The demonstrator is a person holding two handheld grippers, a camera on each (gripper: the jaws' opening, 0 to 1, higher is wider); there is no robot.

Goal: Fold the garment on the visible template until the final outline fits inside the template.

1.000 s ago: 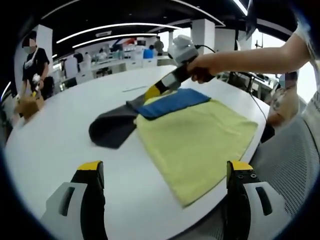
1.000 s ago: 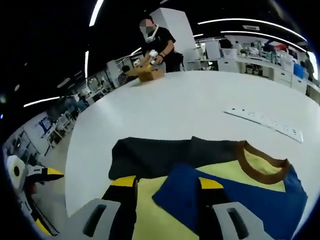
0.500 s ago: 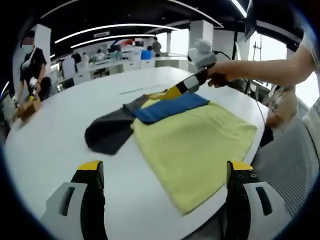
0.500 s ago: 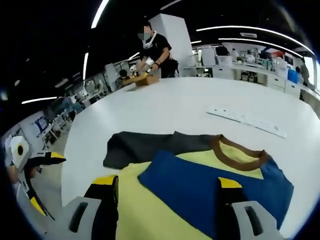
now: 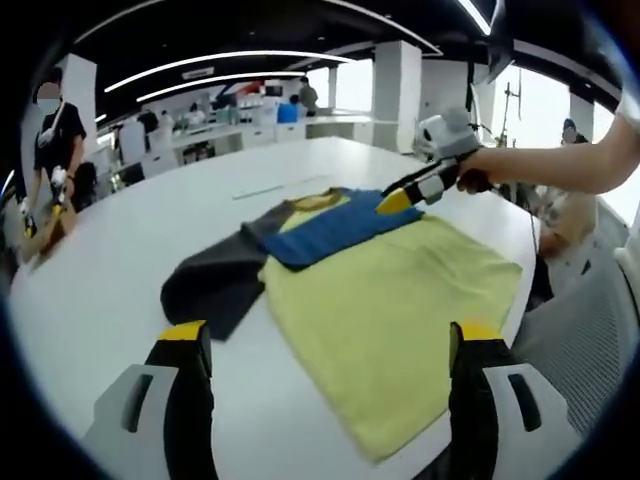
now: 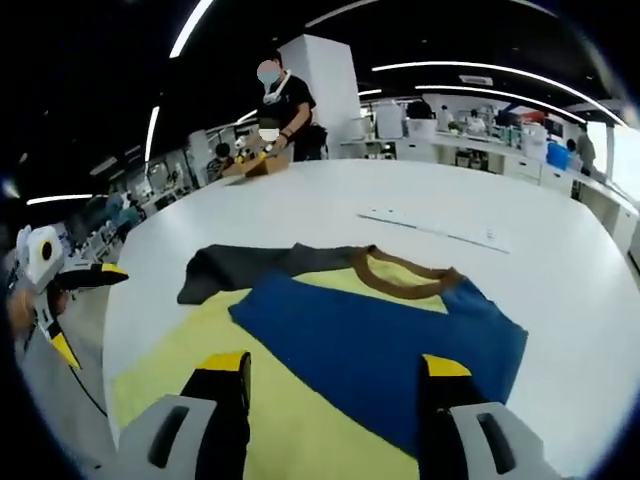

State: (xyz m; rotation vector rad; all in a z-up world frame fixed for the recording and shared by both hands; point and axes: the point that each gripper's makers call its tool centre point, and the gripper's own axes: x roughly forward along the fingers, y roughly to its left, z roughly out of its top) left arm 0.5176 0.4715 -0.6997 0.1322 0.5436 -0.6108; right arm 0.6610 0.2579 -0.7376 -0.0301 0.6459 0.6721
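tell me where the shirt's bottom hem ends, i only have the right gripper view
Observer: In the left gripper view, the yellow shirt ends with its hem corner close to the near edge of the table.
Operator: is the left gripper holding anything
Observer: No. The left gripper has its fingers wide apart with nothing between them.
Operator: how does mine look from outside
Observer: The right gripper is at the outer end of the blue sleeve. I cannot tell if it touches.
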